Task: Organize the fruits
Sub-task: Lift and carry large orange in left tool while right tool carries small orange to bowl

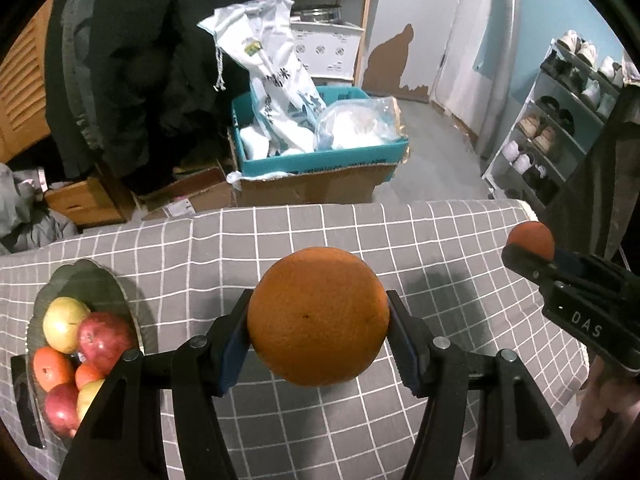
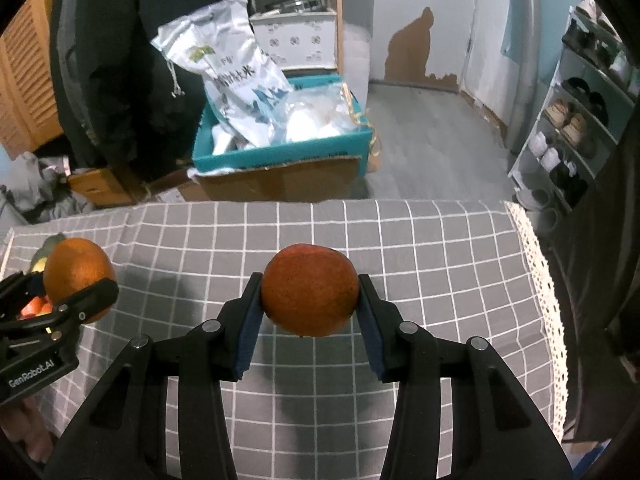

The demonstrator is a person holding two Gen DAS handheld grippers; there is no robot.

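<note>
1. The left gripper [image 1: 318, 316] is clenched on a large orange [image 1: 318, 316], held clear above the checked cloth of the surface [image 1: 440, 248], with a pad against each side of the fruit.
2. The right gripper [image 2: 310, 300] is clenched on a smaller, darker orange [image 2: 310, 296], also lifted off the cloth; its shadow falls on the cloth below.
3. The fruit bowl [image 1: 96, 280] stands at the left end of the surface, low and to the left of the left gripper in the left wrist view. It already holds 2 red apples [image 1: 104, 340], yellow apples and small oranges.
4. The deciding relation: the bowl lies to the left of both grippers, and the left gripper is the nearer one. In the right wrist view the bowl is mostly hidden behind the left gripper and its fruit.
5. Judgement: if the bowl is the goal, the left hand should go first, sideways and down; the right hand must cross most of the surface and wait for room.
6. Both fruits are round, so no long axis matters for release.
</note>
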